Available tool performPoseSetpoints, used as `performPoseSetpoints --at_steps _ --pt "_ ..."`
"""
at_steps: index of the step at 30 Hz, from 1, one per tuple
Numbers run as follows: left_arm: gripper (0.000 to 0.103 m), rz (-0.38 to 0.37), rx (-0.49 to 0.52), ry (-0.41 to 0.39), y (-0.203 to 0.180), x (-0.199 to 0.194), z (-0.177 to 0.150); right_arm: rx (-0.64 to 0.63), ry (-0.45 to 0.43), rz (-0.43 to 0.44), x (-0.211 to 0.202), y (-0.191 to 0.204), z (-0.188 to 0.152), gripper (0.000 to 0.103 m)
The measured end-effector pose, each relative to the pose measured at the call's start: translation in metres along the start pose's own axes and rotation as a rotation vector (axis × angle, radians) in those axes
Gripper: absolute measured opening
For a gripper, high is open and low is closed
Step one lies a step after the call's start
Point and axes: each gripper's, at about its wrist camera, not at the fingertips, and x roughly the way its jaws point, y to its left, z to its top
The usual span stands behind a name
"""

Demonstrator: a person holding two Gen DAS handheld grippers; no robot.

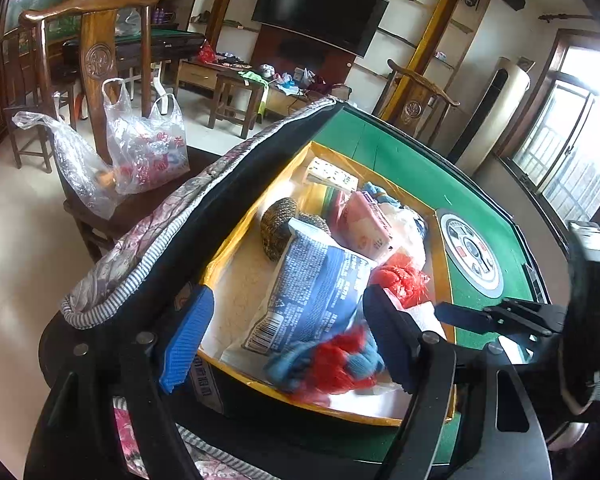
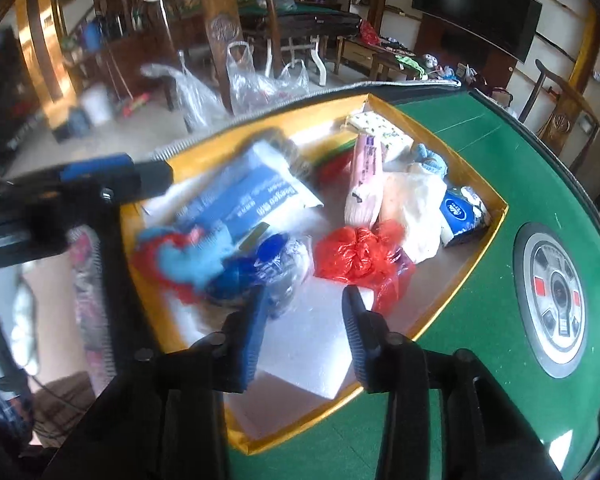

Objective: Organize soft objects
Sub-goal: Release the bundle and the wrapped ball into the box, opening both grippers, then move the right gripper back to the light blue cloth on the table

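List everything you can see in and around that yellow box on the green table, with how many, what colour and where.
Box: one, yellow rim, white inside, on the table.
Table: one, green felt, with a round grey dial.
Blue-and-white packet: one, leaning across the box's near left part.
Red plastic bag: one, crumpled, box centre.
Pink packet: one, behind the red bag.
Brown scrubber: one, far left of the box.
Blue-and-red knit item: one, near corner, blurred.
Clear plastic bags: two, on the wooden chair beyond.
Left tongs: open over the box's near corner.
Right tongs: open over bare white floor, holding nothing.
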Motion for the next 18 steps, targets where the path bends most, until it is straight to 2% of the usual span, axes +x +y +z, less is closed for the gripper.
performPoseSetpoints --at_steps 5,8,11,13,18 --pt "0.077 0.056 0.058 -0.015 -0.016 -0.005 -0.003 -0.023 -0.01 -0.043 0.013 0.001 0.01 0.042" --pt "0.077 0.098 0.107 -0.02 -0.029 -0.006 -0.005 0.022 -0.063 -0.018 -0.003 -0.008 0.007 0.042" --pt "0.077 0.135 0.158 -0.024 -0.042 -0.005 -0.007 0.097 -0.148 -0.002 -0.032 -0.029 -0.001 0.043" --pt "0.077 0.148 0.184 -0.026 -0.05 -0.004 -0.009 0.153 -0.195 -0.013 -0.049 -0.049 -0.011 0.051" --pt "0.077 0.18 0.247 -0.012 -0.073 0.002 -0.013 0.262 -0.232 -0.085 -0.074 -0.098 -0.042 0.054"
